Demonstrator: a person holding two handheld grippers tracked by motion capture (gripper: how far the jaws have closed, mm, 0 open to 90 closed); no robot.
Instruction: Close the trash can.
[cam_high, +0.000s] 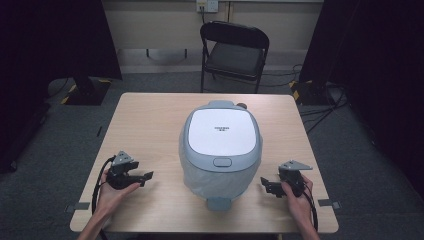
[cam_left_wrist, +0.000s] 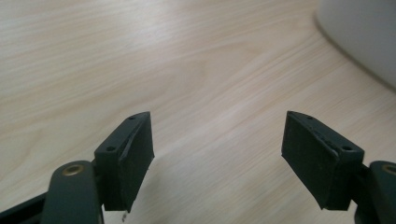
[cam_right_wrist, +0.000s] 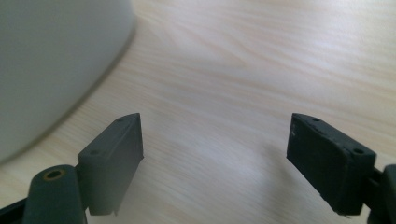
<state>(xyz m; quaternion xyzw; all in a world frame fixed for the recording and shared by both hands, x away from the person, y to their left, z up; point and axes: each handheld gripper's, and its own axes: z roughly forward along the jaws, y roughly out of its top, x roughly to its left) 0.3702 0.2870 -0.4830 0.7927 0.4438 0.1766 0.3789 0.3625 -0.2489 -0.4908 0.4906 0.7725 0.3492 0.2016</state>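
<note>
Flanking the rice cooker (cam_high: 220, 150): left gripper (cam_high: 146, 176) low over the table (cam_high: 150, 120) at its left, right gripper (cam_high: 264, 184) low at its right, both near the table's near edge and apart from the cooker. Both grippers wide, nothing between the jaws, bare wood under them in the gripper views. Cooker sits mid-table, lid down, white wall at the edge of each gripper view. Folding chair (cam_high: 235, 52) beyond the far edge.

Blk tongs (cam_high: 148, 176), grey plates, blk cables

Black folding chair (cam_high: 235, 52) behind wooden table (cam_high: 145, 125), grey carpet (cam_high: 45, 190)
</note>
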